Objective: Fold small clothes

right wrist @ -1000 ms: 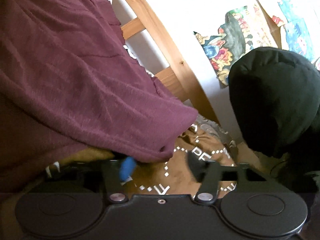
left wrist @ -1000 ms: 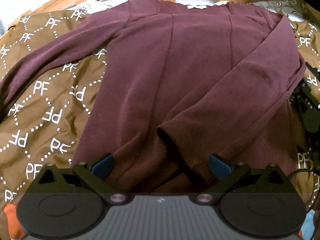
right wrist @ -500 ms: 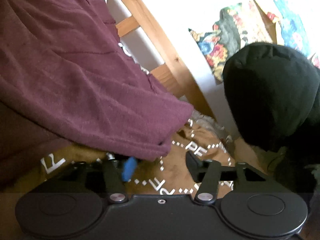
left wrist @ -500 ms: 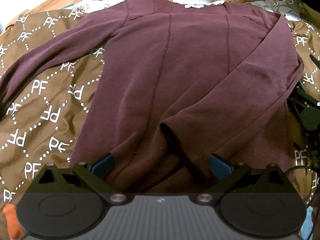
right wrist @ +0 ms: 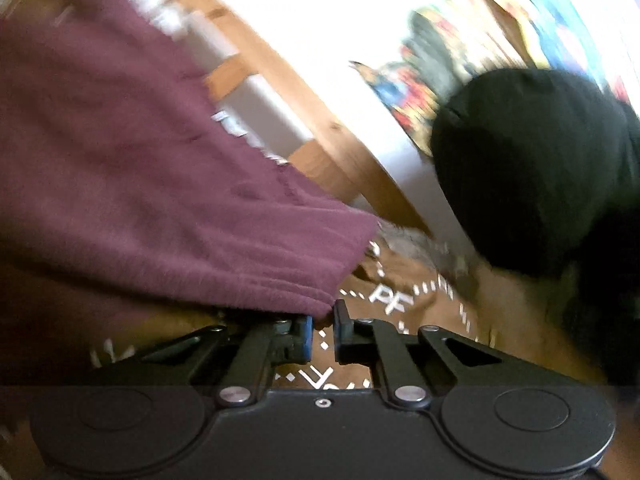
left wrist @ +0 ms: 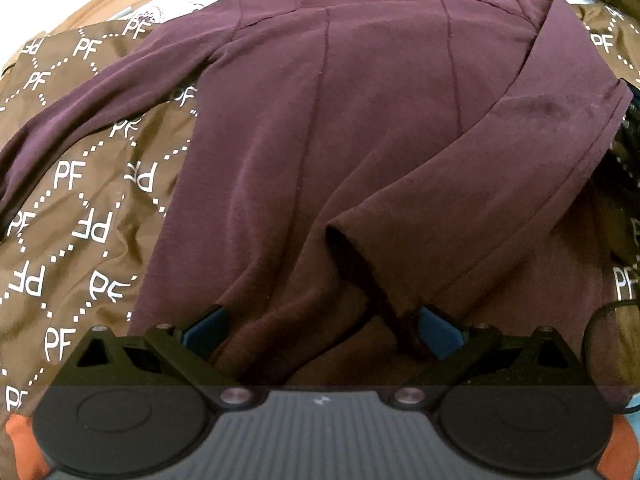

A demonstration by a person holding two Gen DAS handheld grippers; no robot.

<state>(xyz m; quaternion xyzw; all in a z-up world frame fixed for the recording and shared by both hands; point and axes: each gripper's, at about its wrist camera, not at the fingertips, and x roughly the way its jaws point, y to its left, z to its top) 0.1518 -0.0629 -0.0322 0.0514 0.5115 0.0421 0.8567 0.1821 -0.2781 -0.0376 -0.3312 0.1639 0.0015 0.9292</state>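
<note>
A maroon long-sleeved shirt [left wrist: 360, 140] lies spread on a brown bedspread [left wrist: 68, 208]. Its right sleeve [left wrist: 500, 184] is folded diagonally across the body, with the cuff near the hem. The other sleeve [left wrist: 100, 108] stretches out to the left. My left gripper [left wrist: 320, 332] hovers open over the hem, and the cuff lies just inside its right finger. In the blurred right wrist view, my right gripper [right wrist: 323, 320] sits at the shirt's folded side edge [right wrist: 160, 200]. Its jaws are closing, almost together, with the maroon edge pinched at their tips.
A wooden bed frame [right wrist: 320, 128] runs behind the shirt against a white wall. A bulky black fabric mass [right wrist: 532, 168] sits right of the right gripper, below colourful pictures [right wrist: 420, 64]. A patterned pillow [left wrist: 180, 0] lies at the head end.
The right gripper's jaws went from wide apart to nearly together at the shirt's folded edge. Its view rolled, rose slightly and blurred. The left gripper stayed put.
</note>
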